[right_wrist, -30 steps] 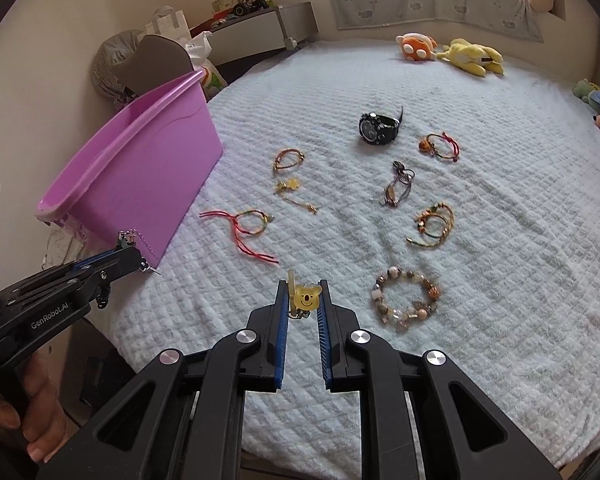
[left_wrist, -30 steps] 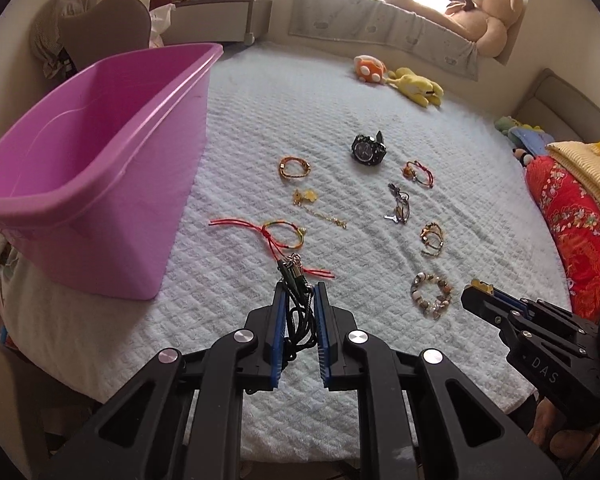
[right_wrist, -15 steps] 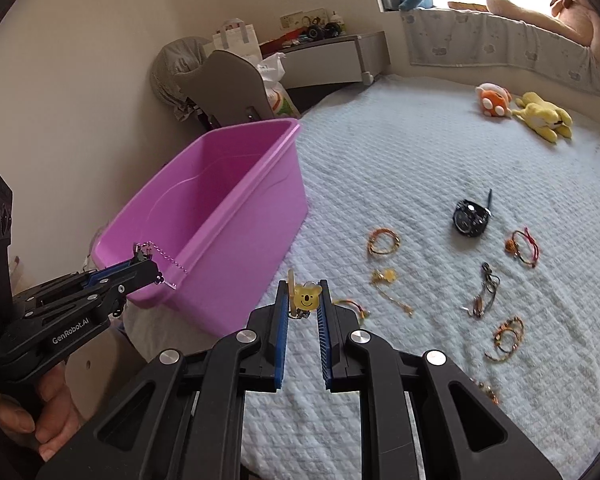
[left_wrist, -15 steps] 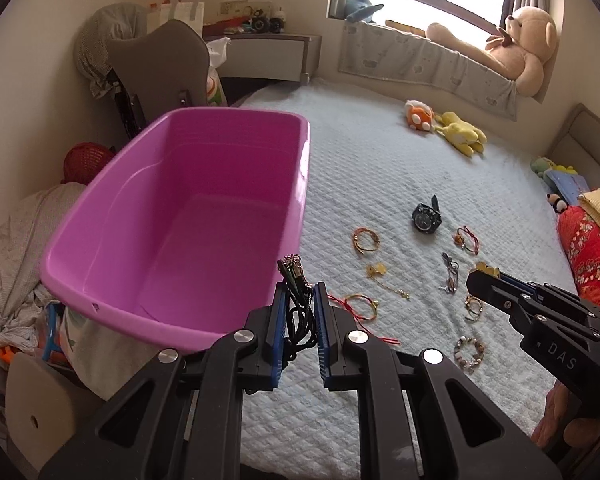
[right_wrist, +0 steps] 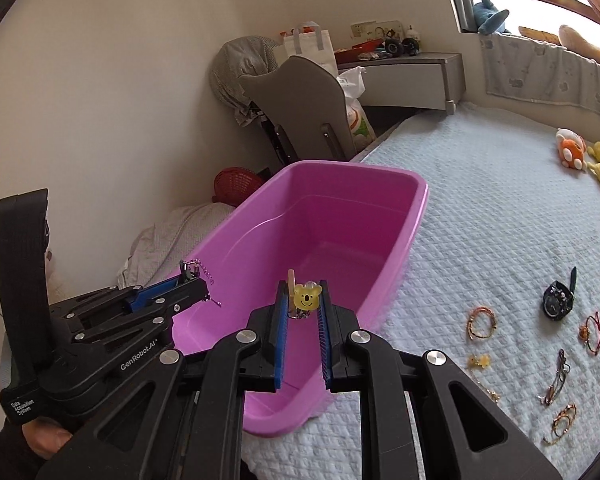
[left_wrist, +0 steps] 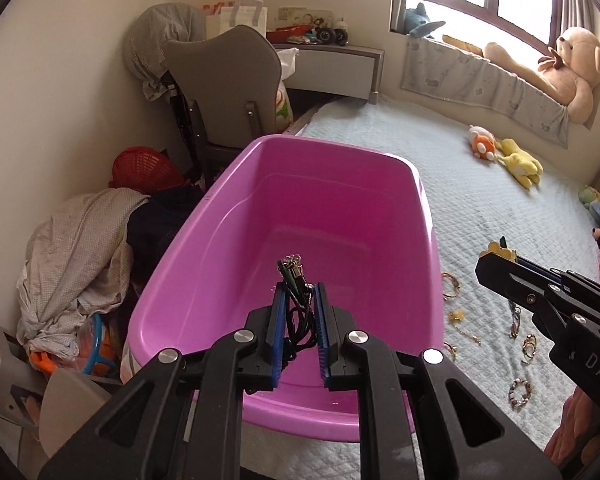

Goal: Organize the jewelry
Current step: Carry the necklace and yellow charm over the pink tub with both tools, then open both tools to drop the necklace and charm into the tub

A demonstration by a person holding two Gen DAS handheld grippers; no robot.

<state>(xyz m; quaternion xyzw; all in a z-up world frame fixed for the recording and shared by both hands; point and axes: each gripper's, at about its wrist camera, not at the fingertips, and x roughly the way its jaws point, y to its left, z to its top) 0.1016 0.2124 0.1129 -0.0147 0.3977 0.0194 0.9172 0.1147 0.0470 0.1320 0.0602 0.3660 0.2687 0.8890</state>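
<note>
The left tongs (left_wrist: 300, 300) are clamped on a dark cord (left_wrist: 298, 312) with small metal clasps, its loops bunched between the blue pads and the clasp end poking out past the tips; they hang above the near end of the pink tub (left_wrist: 228, 208), over its interior. The right tongs (right_wrist: 303, 300) pinch a yellow bear charm (right_wrist: 307, 295) at the very tips, also poised over the tub's near end, toward its bed-side wall. As far as either view shows, the tub's floor is bare, so I judge the sorting barely begun: these two pieces look like the first to go in, and neither has been dropped yet. Out at 3 o'clock from the right tongs, the rest lies scattered on the bed (right_wrist: 500, 208): a black watch (right_wrist: 556, 300), an orange bracelet (right_wrist: 481, 322), a red-cord bracelet (right_wrist: 590, 330), a gold chain (right_wrist: 480, 364), and several more pieces nearer the edge at 4 o'clock, all well apart from the tub.
</note>
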